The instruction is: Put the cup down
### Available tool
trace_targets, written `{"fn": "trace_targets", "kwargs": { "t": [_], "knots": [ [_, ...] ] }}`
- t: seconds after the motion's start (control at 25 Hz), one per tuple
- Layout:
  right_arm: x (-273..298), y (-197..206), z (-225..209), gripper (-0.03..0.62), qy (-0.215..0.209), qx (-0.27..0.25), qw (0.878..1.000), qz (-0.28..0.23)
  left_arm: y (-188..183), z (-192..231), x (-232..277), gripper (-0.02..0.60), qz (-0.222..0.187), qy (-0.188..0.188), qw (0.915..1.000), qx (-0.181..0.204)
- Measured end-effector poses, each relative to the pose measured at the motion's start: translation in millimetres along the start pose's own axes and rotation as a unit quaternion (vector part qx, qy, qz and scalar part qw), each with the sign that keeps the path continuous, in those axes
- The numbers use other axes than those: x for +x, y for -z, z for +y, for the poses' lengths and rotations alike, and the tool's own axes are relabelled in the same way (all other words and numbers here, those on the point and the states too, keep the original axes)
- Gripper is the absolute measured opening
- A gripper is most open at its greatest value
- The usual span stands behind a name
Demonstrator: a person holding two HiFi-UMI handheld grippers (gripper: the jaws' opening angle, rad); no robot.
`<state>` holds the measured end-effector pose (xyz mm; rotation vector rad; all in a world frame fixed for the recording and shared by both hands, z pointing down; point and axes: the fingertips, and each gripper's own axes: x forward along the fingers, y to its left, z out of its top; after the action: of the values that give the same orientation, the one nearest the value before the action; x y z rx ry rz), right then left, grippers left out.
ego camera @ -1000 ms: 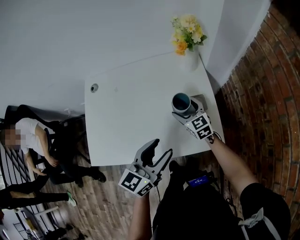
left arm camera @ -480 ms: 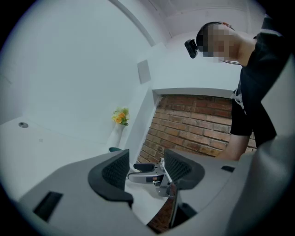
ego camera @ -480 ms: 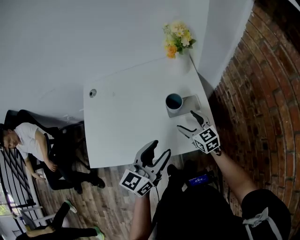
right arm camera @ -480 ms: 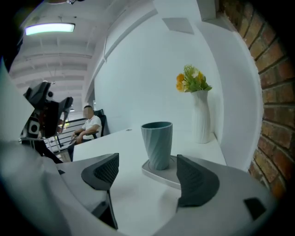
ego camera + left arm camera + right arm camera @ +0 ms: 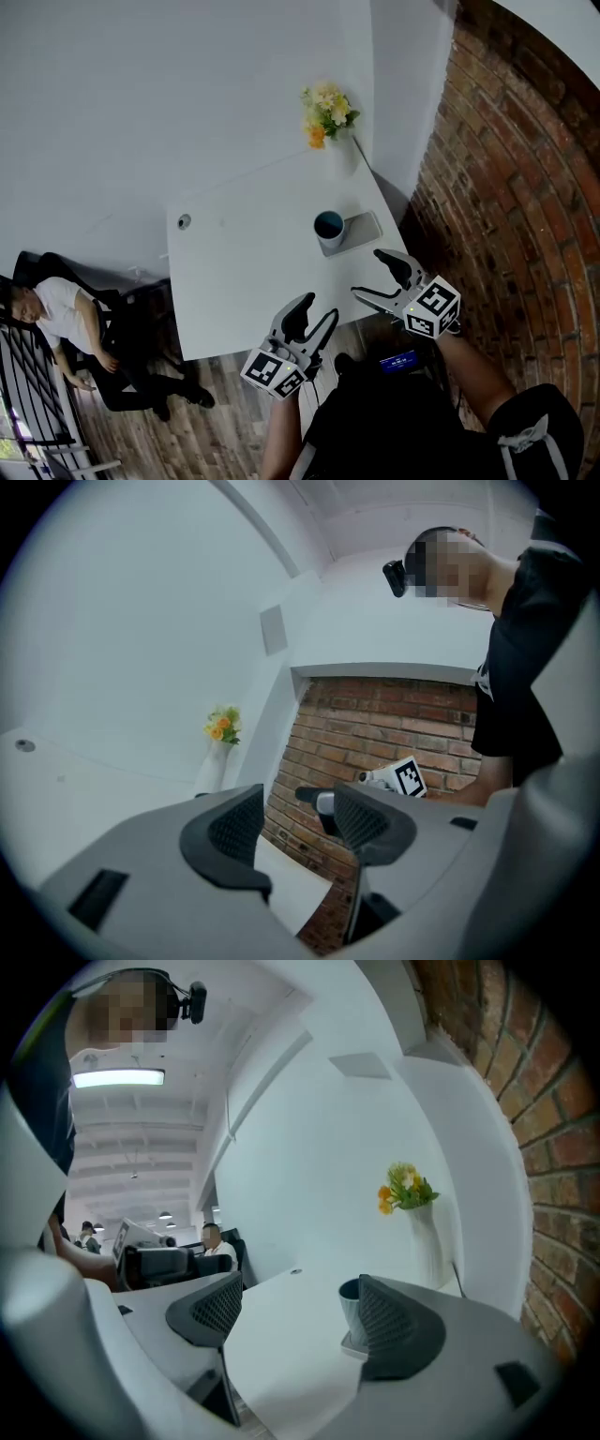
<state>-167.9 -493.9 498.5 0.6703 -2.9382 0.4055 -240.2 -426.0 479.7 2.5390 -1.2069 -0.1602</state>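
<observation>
The left tool point(image 5: 315, 315) and right tool point(image 5: 371, 274) gape empty, seemingly held level.

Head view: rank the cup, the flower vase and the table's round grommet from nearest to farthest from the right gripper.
1. Grey cup with a dark blue inside, just ahead of the right gripper.
2. White vase of yellow flowers, table's far right corner.
3. Small round grommet, far left corner.

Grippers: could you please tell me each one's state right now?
Left gripper: open, holding nothing.
Right gripper: open, empty; the cup stands on the grey coaster, apart from the jaws.
</observation>
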Motion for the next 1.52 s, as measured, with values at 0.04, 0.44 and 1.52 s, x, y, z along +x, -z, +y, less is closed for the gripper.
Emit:
{"fn": "trace_targets", "kwargs": {
  "t": [0.04, 0.44, 1.52],
  "knots": [
    [-7.0, -7.6, 7.5, 0.400, -0.005, -0.005, 1.000, -0.006, -1.8, -3.3, 0.7, 0.239, 0.000, 0.003, 1.0000, 0.004],
    [-41.4, -34.8, 24.9, 0.400, 0.009, 0.001, 1.000, -0.022, -13.4, -24.2, 4.1, 0.239, 0.005, 0.033, 0.9991, 0.026],
    [-26.6, -28.4, 27.6, 0.362, -0.008, 0.043, 0.999, -0.014, -11.4, -27.8, 4.2, 0.239, 0.000, 0.032, 0.9992, 0.023]
  ]
}}
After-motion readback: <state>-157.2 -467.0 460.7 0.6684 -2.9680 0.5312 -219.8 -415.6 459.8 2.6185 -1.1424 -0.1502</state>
